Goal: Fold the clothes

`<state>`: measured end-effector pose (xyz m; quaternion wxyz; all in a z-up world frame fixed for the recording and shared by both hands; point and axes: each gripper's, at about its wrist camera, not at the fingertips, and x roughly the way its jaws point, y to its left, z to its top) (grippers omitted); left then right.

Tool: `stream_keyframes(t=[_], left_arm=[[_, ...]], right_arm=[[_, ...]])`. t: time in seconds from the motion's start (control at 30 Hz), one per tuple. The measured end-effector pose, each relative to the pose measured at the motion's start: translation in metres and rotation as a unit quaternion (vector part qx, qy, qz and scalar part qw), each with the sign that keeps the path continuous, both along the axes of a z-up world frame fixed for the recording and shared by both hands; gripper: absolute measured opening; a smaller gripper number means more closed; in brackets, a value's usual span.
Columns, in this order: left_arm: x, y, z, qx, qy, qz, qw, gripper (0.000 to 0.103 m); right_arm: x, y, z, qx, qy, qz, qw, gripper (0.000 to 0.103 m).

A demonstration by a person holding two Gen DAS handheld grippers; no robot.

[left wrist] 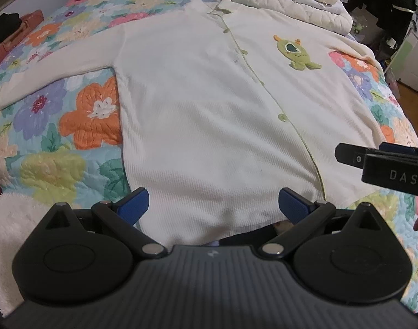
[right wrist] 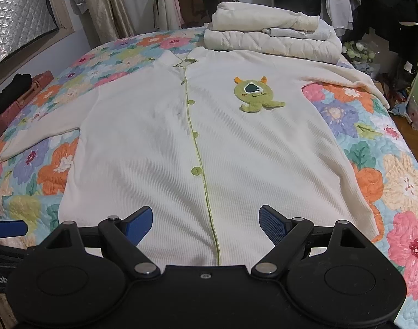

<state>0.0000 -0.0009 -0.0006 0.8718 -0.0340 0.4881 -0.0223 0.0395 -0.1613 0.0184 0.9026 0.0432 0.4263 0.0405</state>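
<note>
Shirt (right wrist: 209, 137) lies flat on quilt (right wrist: 387, 178); both hand-held grippers (left wrist: 213, 205) (right wrist: 206, 222) spread, empty.

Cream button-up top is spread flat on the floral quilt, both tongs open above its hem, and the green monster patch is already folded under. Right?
Not quite. The green monster patch is not folded under; it lies face up on the chest of the cream top, as the right wrist view shows. The rest holds: the top lies spread flat on the floral quilt, and the left tongs and right tongs are open above its hem.
</note>
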Motion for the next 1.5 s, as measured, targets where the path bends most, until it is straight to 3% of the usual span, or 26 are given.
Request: stream_keyframes(t=[0.13,0.2,1.5], left_arm=[[-0.008,0.000,-0.003,-0.006,-0.017,0.000,0.9998,0.103],[-0.002,0.002,-0.005,-0.010,0.002,0.003,0.9999,0.103],[0.001,0.006,-0.006,-0.019,0.009,0.008,0.9997,0.103]], right_arm=[[0.000,-0.001,-0.001,0.002,0.000,0.002,1.000,0.088],[-0.001,-0.001,-0.002,0.003,0.000,0.003,1.000,0.088],[0.003,-0.003,-0.006,0.013,0.023,-0.002,1.000,0.088]])
